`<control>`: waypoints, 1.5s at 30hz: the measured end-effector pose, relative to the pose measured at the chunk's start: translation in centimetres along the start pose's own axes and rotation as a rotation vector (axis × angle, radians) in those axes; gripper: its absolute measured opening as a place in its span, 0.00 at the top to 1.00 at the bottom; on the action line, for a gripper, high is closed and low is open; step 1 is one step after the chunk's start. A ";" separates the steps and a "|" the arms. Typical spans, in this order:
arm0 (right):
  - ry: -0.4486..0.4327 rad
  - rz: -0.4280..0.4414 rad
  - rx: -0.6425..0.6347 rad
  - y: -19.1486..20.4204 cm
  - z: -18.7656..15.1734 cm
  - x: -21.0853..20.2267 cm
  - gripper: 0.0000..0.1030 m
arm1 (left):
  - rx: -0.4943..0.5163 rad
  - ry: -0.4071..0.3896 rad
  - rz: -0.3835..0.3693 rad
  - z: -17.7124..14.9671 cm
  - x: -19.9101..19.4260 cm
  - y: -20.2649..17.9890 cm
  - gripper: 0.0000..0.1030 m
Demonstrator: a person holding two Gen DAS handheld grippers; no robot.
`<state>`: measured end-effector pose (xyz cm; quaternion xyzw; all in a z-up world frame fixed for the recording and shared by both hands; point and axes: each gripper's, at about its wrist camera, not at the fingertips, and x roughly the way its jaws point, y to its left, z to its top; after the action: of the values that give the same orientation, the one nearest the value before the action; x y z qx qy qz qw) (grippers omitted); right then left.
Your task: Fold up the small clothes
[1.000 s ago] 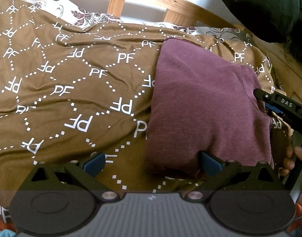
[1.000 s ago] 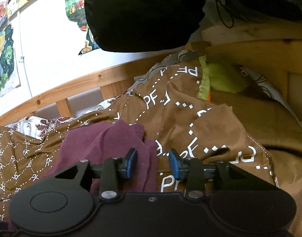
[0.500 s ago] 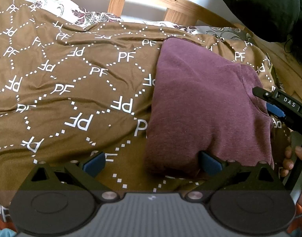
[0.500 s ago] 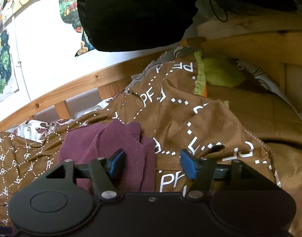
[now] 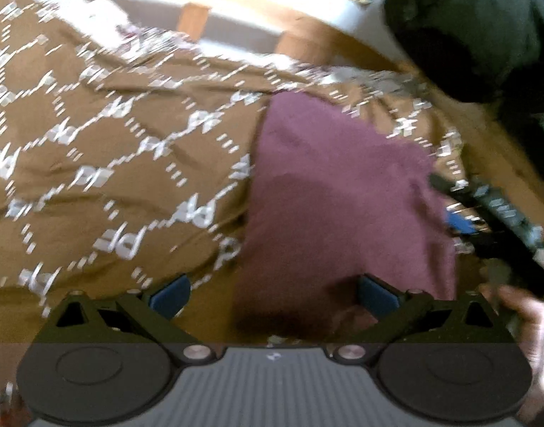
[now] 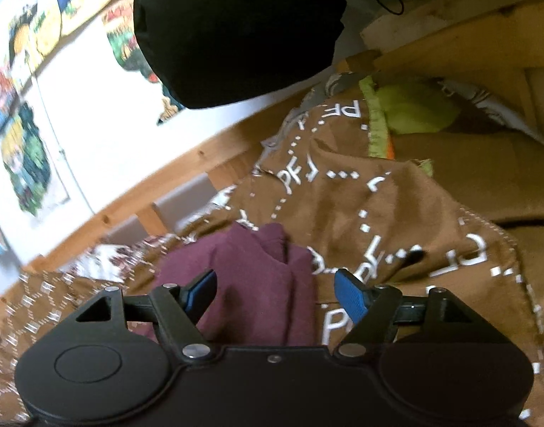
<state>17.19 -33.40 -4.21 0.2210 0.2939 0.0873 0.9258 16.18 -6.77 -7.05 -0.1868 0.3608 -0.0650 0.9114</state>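
Note:
A folded maroon garment (image 5: 343, 195) lies on the brown patterned bedspread (image 5: 94, 163). My left gripper (image 5: 272, 299) is open, its jaws wide apart at the garment's near edge, holding nothing. My right gripper (image 6: 277, 295) is open above the garment's right edge (image 6: 250, 284), holding nothing. The right gripper also shows in the left wrist view (image 5: 485, 210), beside the garment's right side. The left wrist view is blurred.
A wooden bed rail (image 5: 307, 39) runs along the far side, with a white wall and posters (image 6: 26, 163) behind. A black bag (image 6: 236, 28) hangs above the bed's corner. A lime green cloth (image 6: 410, 110) lies by the wooden headboard (image 6: 467, 35).
My right gripper has opened wide and let go of the garment, then tilted and lifted. My left gripper is moving, blurring its view; the garment stays folded in place.

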 end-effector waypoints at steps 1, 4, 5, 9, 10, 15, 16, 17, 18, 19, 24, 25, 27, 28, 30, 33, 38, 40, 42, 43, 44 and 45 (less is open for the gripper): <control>0.008 -0.011 -0.010 0.1 0.0 0.3 0.27 | 0.025 -0.008 -0.017 0.4 0.0 -0.2 0.01; 0.023 -0.027 -0.032 0.1 -0.3 1.3 0.28 | 0.125 -0.010 -0.047 1.6 1.0 -1.0 0.01; 0.031 -0.032 -0.033 0.0 -0.4 1.7 0.32 | 0.156 0.002 -0.054 1.9 1.6 -1.3 0.01; 0.035 -0.020 -0.007 -0.6 -0.4 1.8 0.41 | 0.176 0.083 -0.073 2.3 4.0 -1.3 0.01; 0.039 -0.015 -0.007 -0.6 -0.4 1.8 0.43 | 0.154 0.095 -0.085 2.3 4.3 -1.0 0.01; 0.049 -0.017 -0.023 -0.5 -0.7 1.9 0.46 | 0.046 0.153 -0.144 2.6 4.9 0.7 0.01; 0.049 -0.017 -0.025 -0.5 -0.8 1.8 0.46 | 0.035 0.153 -0.151 2.5 4.7 1.0 0.01; 0.049 -0.017 -0.025 -0.5 -0.8 1.8 0.46 | 0.027 0.150 -0.153 2.6 4.6 1.3 0.01; 0.050 -0.018 -0.024 -0.5 -0.8 1.8 0.46 | 0.021 0.146 -0.153 2.7 4.4 1.5 0.01; 0.051 -0.019 -0.022 -0.6 -0.9 1.9 0.46 | 0.016 0.144 -0.155 2.7 4.3 1.7 0.01; 0.052 -0.027 -0.027 -0.5 -1.0 1.9 0.46 | -0.045 0.165 -0.177 3.5 4.1 3.0 0.01; 0.052 -0.027 -0.031 -0.5 -0.9 1.9 0.46 | -0.057 0.166 -0.174 3.7 4.0 3.3 0.01; 0.052 -0.030 -0.036 -0.5 -1.0 1.9 0.46 | -0.065 0.173 -0.174 4.0 4.1 3.4 0.01; 0.052 -0.031 -0.040 -0.4 -1.0 1.8 0.46 | -0.060 0.179 -0.177 4.1 4.2 3.4 0.04; 0.053 -0.033 -0.044 -0.3 -1.0 1.8 0.47 | -0.035 0.196 -0.181 4.1 4.3 3.2 0.07; 0.061 -0.035 -0.046 0.0 -1.1 1.8 0.52 | -0.020 0.219 -0.202 4.1 4.5 3.1 0.11; 0.066 -0.032 -0.012 0.6 -1.1 1.5 0.72 | -0.050 0.239 -0.229 4.0 5.1 3.3 0.30; 0.064 -0.048 -0.030 1.5 -1.2 1.3 0.79 | -0.036 0.235 -0.225 4.0 4.8 3.2 0.41; 0.048 -0.057 -0.065 2.9 -0.9 0.6 0.82 | -0.013 0.225 -0.226 4.0 4.1 3.2 0.47; 0.038 -0.052 -0.082 3.6 -0.6 0.2 0.82 | -0.006 0.217 -0.230 4.0 3.7 3.2 0.49; 0.026 -0.046 -0.113 4.8 -0.4 -0.2 0.83 | -0.002 0.204 -0.235 4.0 3.1 3.2 0.50; 0.019 -0.042 -0.147 5.8 -0.2 -0.4 0.84 | -0.002 0.190 -0.240 4.1 2.6 3.3 0.51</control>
<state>16.56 -28.32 -1.42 0.1455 0.3002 0.0912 0.9383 20.81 -3.16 -7.21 -0.2224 0.4206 -0.1903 0.8587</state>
